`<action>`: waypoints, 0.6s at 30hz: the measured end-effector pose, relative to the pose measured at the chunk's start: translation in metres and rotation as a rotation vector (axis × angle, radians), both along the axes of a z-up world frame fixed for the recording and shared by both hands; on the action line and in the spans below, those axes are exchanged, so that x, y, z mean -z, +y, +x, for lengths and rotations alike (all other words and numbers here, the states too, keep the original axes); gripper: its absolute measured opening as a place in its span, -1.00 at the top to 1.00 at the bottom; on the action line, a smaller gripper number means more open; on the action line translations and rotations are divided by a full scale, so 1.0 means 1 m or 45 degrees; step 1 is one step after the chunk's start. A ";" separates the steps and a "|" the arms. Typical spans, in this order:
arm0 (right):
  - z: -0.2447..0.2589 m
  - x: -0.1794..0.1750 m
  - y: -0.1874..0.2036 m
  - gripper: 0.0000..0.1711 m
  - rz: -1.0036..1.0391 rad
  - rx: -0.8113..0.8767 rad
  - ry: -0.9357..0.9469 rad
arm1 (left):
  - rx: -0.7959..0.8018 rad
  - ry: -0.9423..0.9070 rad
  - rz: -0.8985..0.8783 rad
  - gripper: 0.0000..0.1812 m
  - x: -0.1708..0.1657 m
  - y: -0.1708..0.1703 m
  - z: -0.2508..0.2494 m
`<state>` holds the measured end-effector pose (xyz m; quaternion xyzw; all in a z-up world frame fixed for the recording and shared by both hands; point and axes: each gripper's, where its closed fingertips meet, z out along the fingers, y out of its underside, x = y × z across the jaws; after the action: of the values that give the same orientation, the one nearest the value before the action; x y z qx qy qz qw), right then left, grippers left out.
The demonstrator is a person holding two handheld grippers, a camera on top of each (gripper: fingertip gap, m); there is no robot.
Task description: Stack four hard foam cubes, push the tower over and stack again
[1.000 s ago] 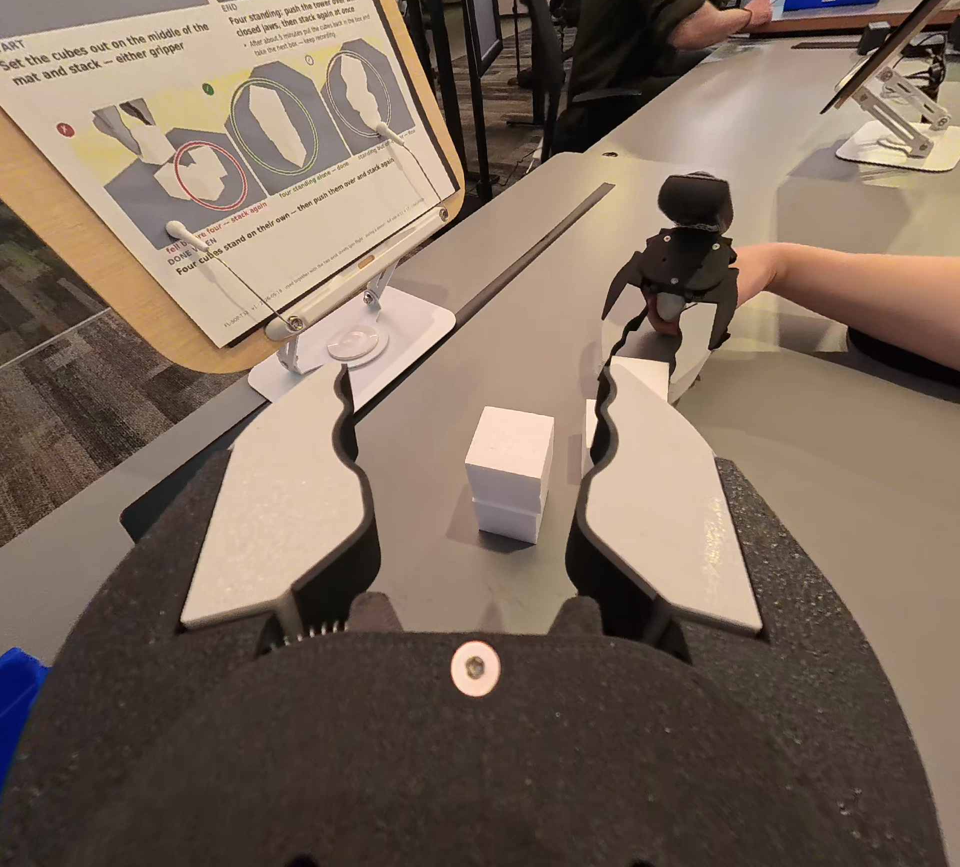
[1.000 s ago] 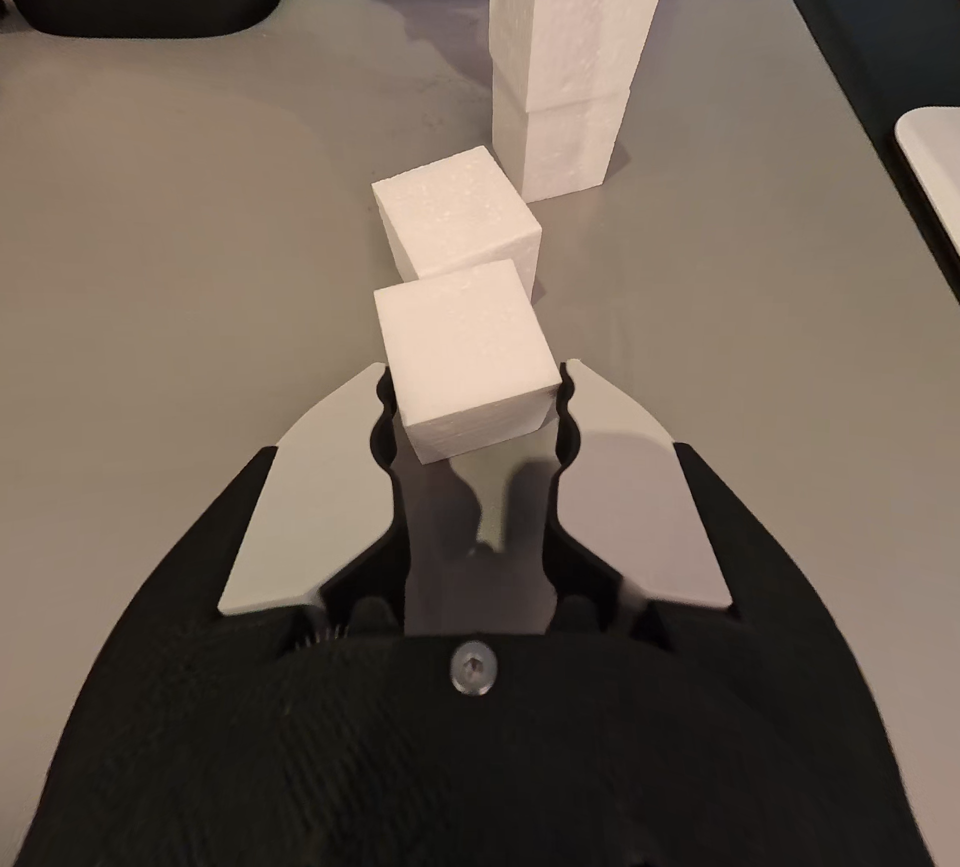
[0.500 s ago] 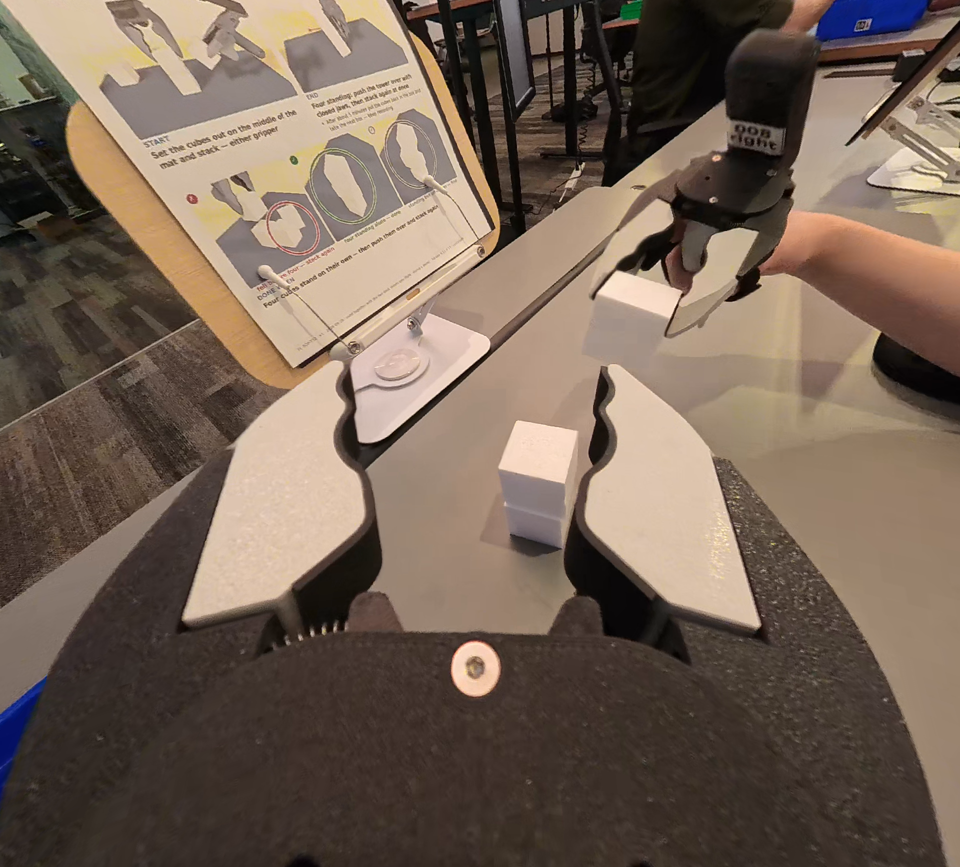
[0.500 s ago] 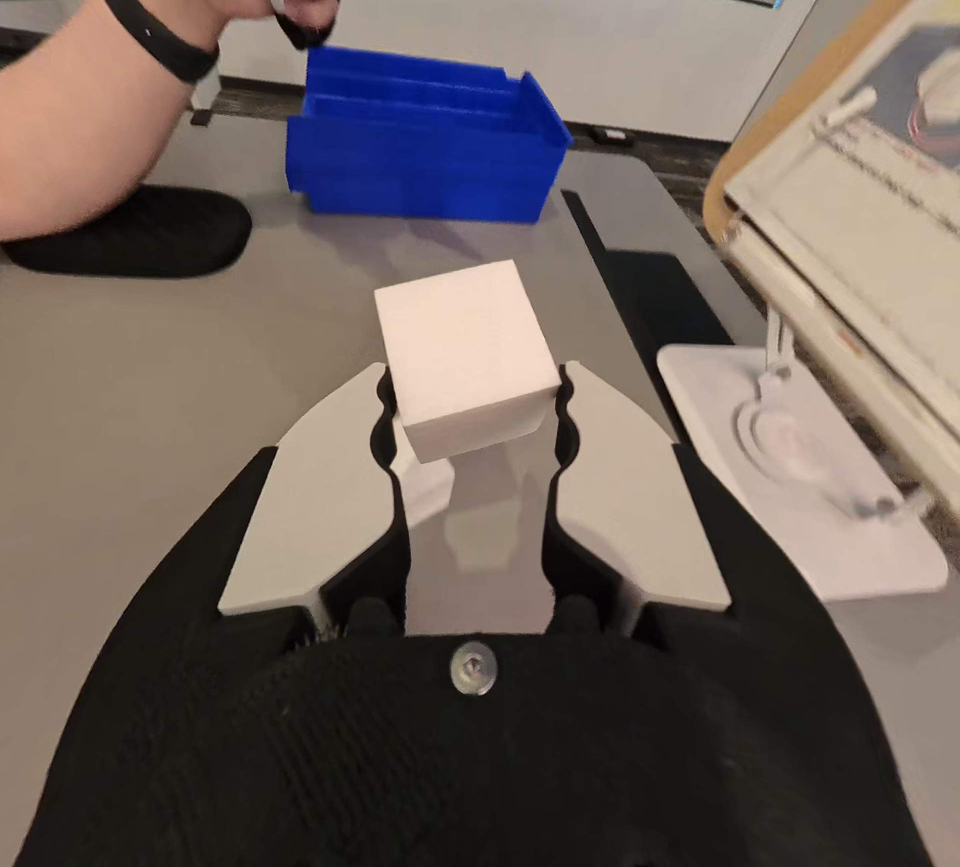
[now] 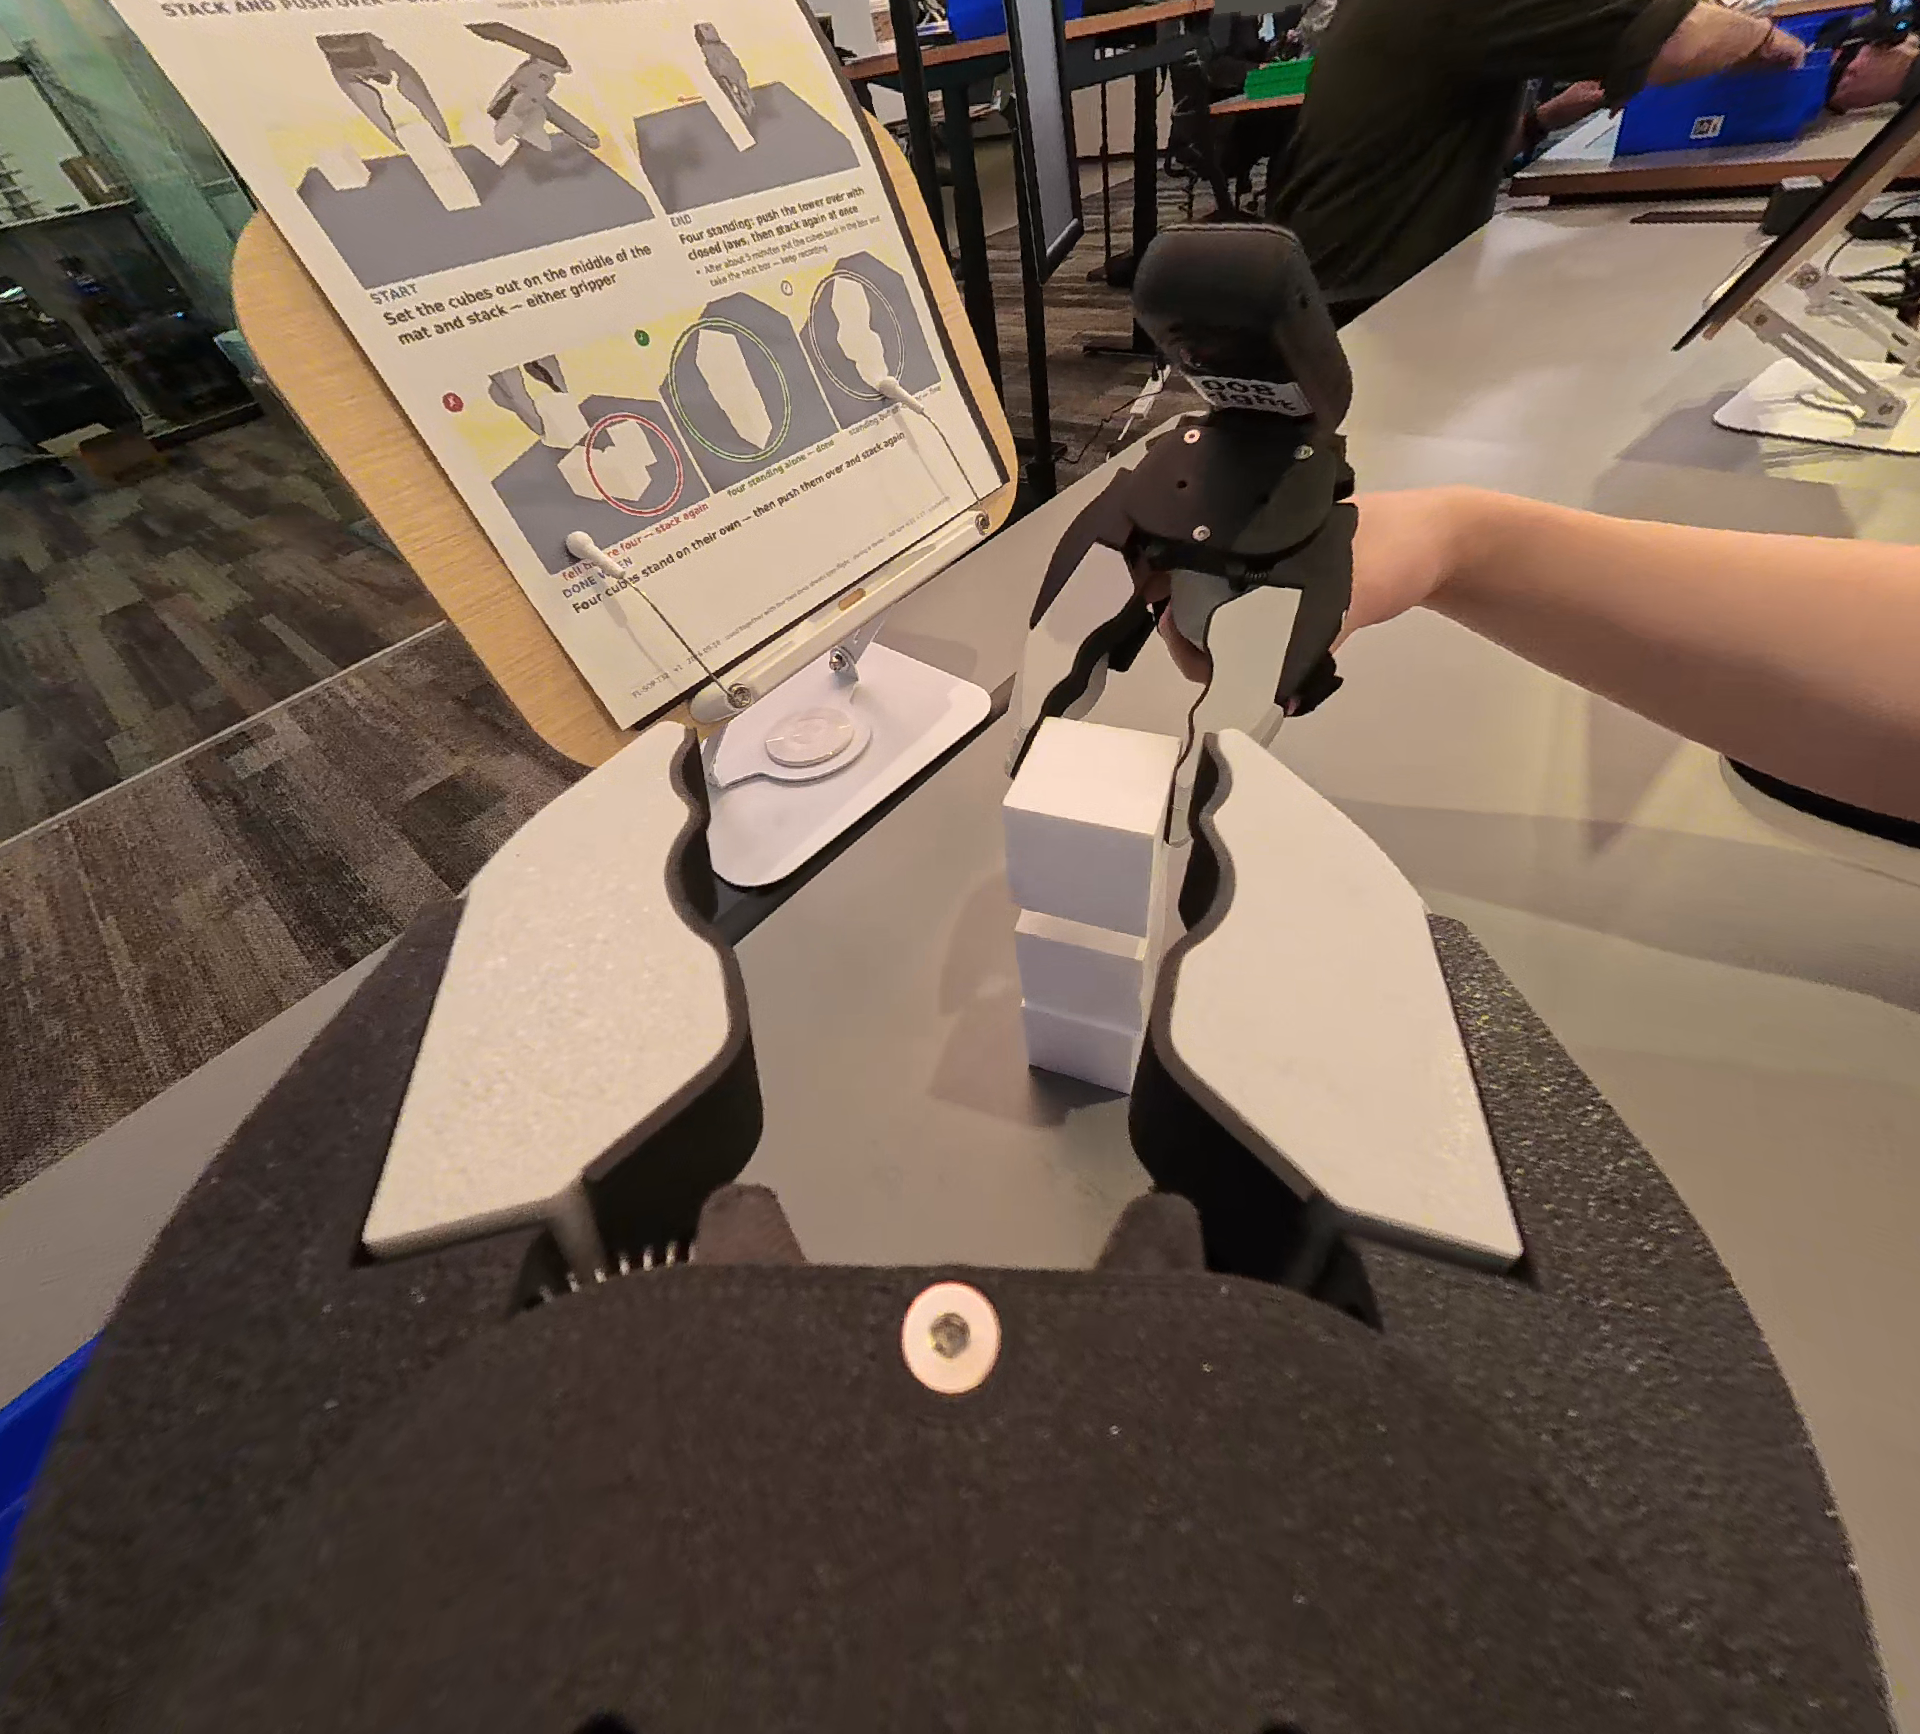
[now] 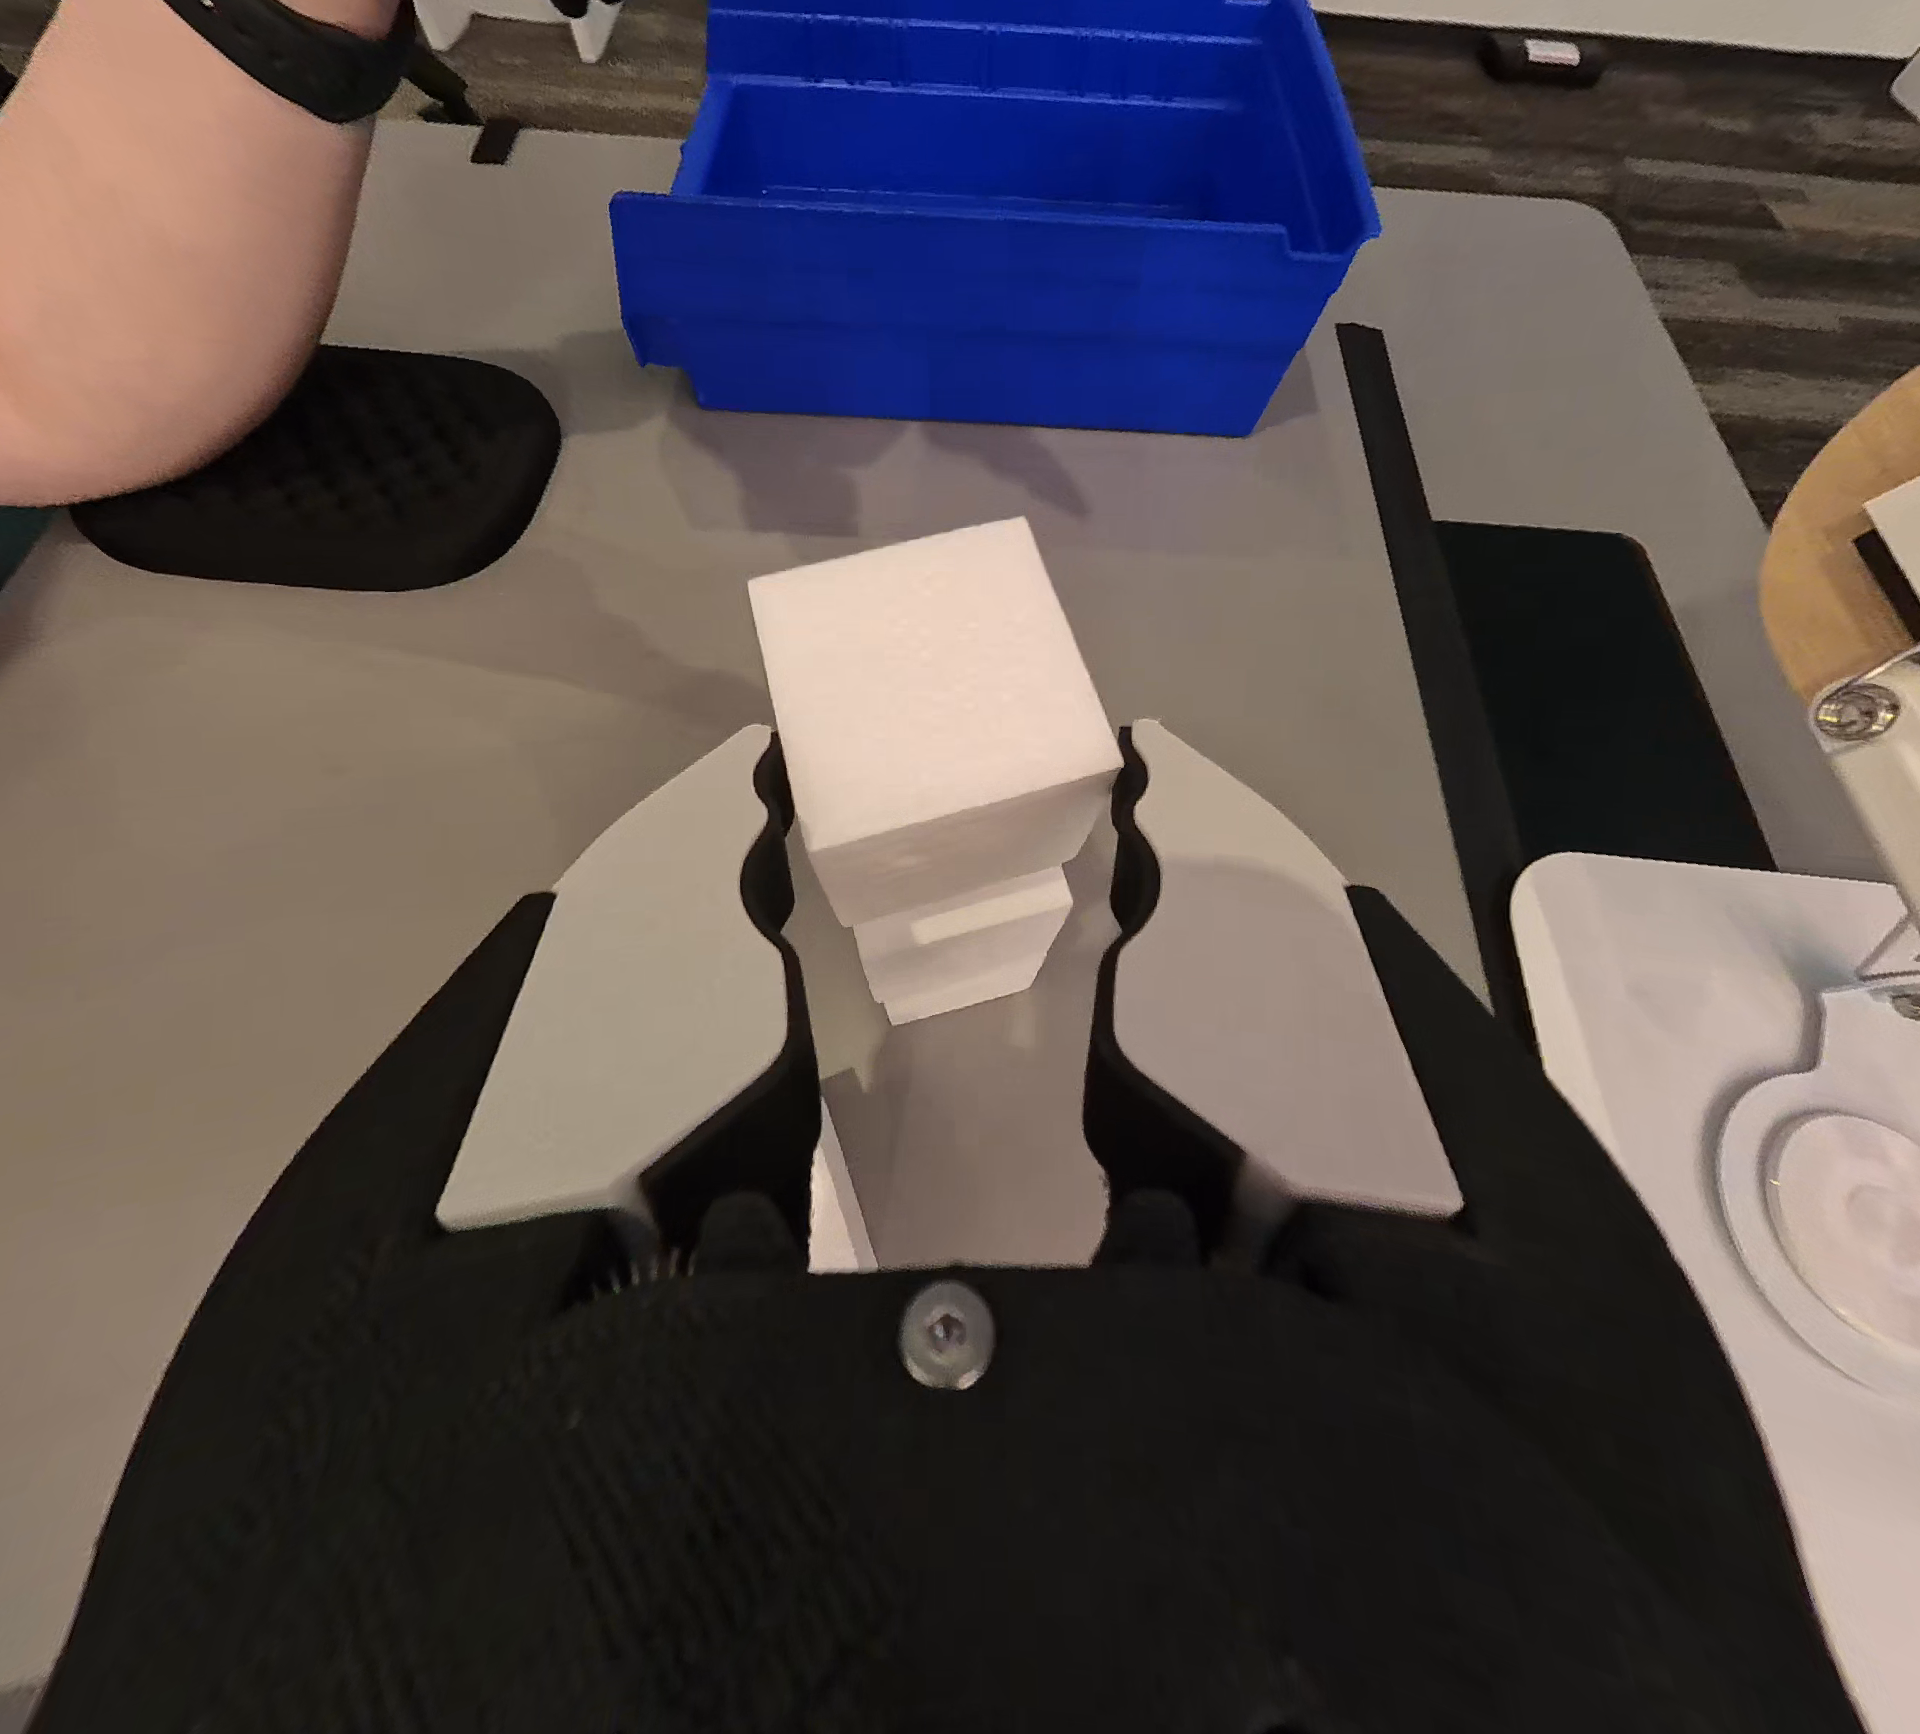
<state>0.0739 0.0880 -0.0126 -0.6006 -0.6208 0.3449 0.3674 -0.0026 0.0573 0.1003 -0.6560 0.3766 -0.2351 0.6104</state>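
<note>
Right gripper [image 6: 948, 785] grips cube 3 [image 6: 925, 697], resting on the 2-cube stack [image 6: 961, 952] mid-tabletop. Left gripper [image 5: 940, 853] hangs open, empty. Next: release squarely, fetch cube 4.

Blue bin [image 6: 987, 250] blocked the far side beyond the cube tower [image 6: 935, 749]; bare table [image 6: 260, 801] lay left.

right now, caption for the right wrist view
Right tongs shut on the third cube atop a two-cube stack, blue bin behind.
</note>
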 end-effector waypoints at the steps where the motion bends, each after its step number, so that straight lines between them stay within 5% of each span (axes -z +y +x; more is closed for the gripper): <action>1: 0.000 0.001 0.000 0.29 -0.008 -0.006 -0.007 | 0.002 0.001 -0.001 0.02 0.000 0.000 0.000; 18: 0.001 0.019 0.000 0.29 -0.027 -0.017 -0.053 | 0.017 0.036 -0.015 0.02 0.006 0.002 0.004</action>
<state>0.0751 0.0882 -0.0318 -0.6072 -0.6288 0.3412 0.3456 0.0015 0.0590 0.0941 -0.6602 0.3882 -0.2322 0.5996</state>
